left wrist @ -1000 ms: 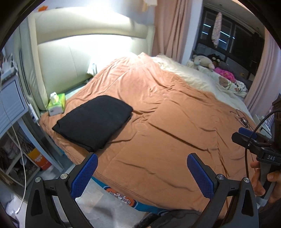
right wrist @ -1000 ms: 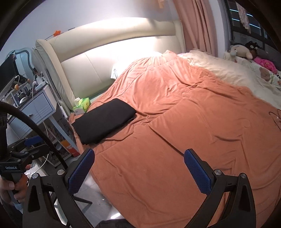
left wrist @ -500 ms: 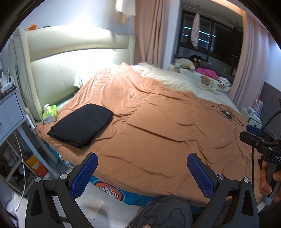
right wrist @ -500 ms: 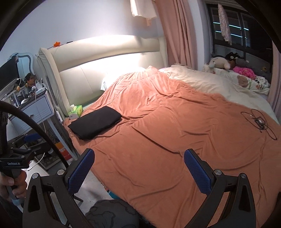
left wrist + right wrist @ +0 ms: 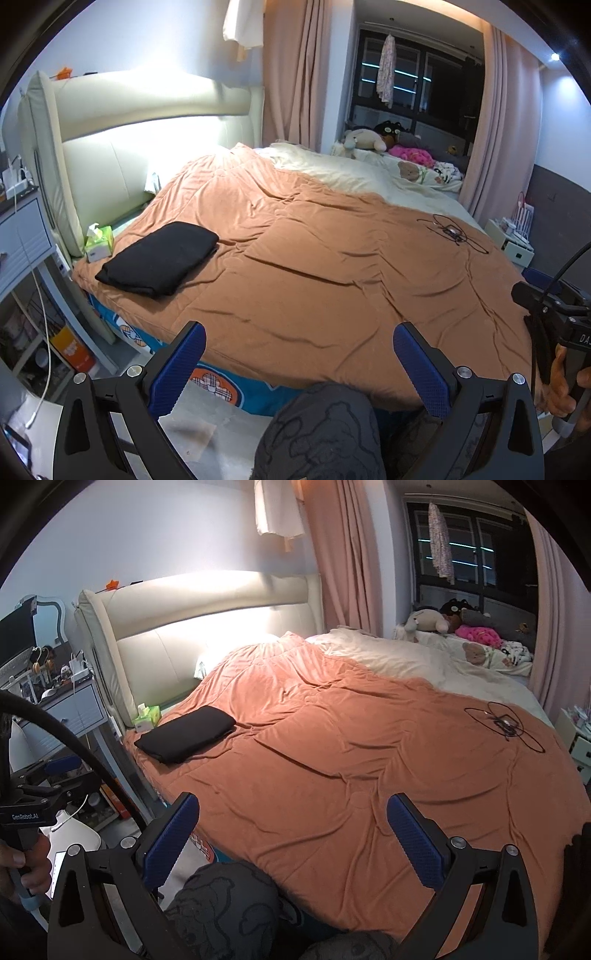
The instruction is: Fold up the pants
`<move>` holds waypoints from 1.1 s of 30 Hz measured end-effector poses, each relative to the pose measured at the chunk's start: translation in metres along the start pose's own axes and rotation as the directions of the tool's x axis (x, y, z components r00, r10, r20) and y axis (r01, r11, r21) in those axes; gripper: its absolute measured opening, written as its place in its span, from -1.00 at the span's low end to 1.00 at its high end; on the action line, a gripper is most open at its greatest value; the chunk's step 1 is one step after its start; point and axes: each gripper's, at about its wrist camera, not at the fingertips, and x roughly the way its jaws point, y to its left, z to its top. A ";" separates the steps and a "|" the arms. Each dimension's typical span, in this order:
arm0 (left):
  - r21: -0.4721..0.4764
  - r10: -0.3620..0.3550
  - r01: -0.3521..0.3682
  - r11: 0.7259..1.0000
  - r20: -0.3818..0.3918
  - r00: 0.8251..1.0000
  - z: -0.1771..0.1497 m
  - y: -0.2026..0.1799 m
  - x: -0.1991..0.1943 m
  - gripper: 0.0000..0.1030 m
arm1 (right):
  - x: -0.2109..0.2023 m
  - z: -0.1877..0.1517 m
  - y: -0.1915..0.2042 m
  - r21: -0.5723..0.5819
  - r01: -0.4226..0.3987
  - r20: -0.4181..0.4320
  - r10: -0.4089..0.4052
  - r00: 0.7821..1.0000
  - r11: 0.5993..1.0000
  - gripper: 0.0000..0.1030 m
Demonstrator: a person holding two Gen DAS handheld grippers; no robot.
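Lying flat near the left corner of the bed (image 5: 332, 280), close to the headboard (image 5: 207, 627), the black pants (image 5: 159, 258) form a neat rectangle with squared edges, which suggests the folding itself is done and the bundle has been set aside where it leaves the wide orange quilt (image 5: 351, 760) free. A green tissue box (image 5: 99, 243) stands just beside the bundle, between it and the headboard, apart from the cloth. The left gripper (image 5: 299, 365) hangs off the near edge of the mattress with its jaws spread wide and nothing between the blue pads (image 5: 177, 365); the right gripper (image 5: 291, 838) is likewise wide apart and empty, held over the near edge. Both sit well away from the pants, low and level, a posture that fits hands at rest, not a reach. Each view catches the other tool off to one side, gripped by the person's hand (image 5: 26, 860). A knee in dark patterned trousers (image 5: 321, 432) shows below the tools, so the person seems to be standing at the bedside. A tangled black cable (image 5: 502, 723) lies on the far right of the quilt, clear of everything. Judging by the tidy bundle, little or nothing of the task remains.
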 end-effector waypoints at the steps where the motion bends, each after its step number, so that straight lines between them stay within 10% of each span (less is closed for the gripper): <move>1: 0.003 -0.002 0.002 1.000 0.004 1.000 -0.003 -0.001 -0.003 0.99 | -0.005 -0.004 0.001 0.008 -0.004 0.005 0.004 1.000 1.000 0.98; 33: 0.095 -0.058 0.047 0.994 0.119 0.991 -0.086 -0.021 -0.071 0.99 | -0.108 -0.118 0.041 0.112 0.132 0.102 -0.144 0.984 0.985 0.98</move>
